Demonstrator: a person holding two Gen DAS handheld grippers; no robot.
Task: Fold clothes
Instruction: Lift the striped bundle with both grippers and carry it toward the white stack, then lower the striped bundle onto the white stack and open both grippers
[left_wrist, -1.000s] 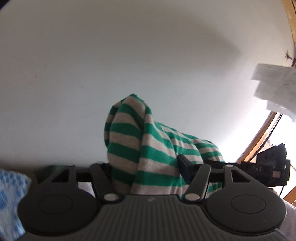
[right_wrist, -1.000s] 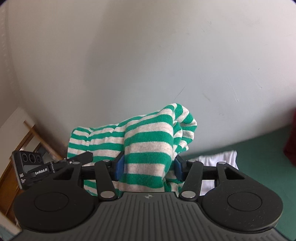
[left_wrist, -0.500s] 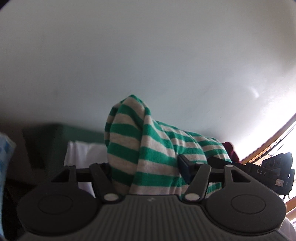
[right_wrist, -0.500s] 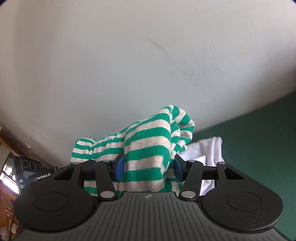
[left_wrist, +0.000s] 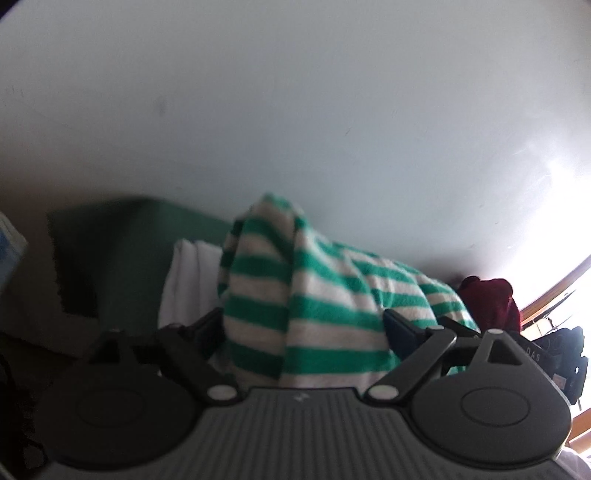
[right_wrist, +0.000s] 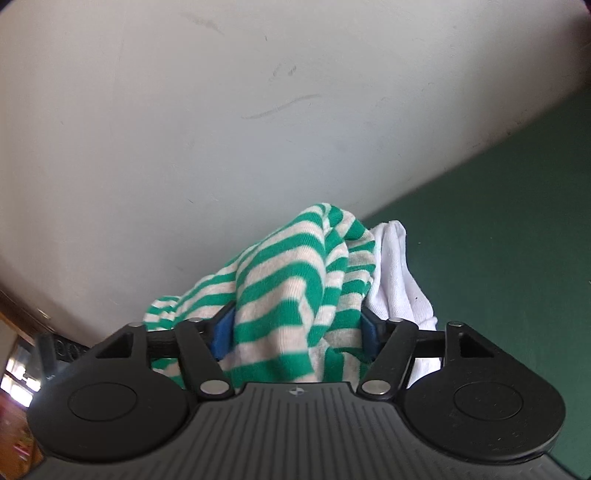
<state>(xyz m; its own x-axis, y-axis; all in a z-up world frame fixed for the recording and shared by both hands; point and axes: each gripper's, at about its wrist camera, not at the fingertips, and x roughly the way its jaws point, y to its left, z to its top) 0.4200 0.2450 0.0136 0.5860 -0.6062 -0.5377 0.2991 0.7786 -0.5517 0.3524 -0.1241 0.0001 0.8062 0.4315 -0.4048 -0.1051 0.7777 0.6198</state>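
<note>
The striped garment (left_wrist: 306, 310), green and pale grey, is bunched up between the fingers of both grippers and held up off the green surface (right_wrist: 498, 221). In the left wrist view its cloth rises in a hump in front of the left gripper (left_wrist: 303, 328), whose fingers are pressed in against it from both sides, pinching a thick wad. From there the stripes run off to the right toward the other gripper, whose dark body shows at the frame's right edge.

In the right wrist view the right gripper (right_wrist: 295, 328) likewise clamps a folded wad of the same garment (right_wrist: 291, 288) between its blue pads (right_wrist: 221, 328), and the cloth trails away to the left.

A white cloth (right_wrist: 399, 280) lies on the green surface just behind the garment; the left view shows it too (left_wrist: 184, 280). A dark red cloth (left_wrist: 487, 299) sits farther right in the left view. A pale wall (right_wrist: 221, 129) fills the background.
</note>
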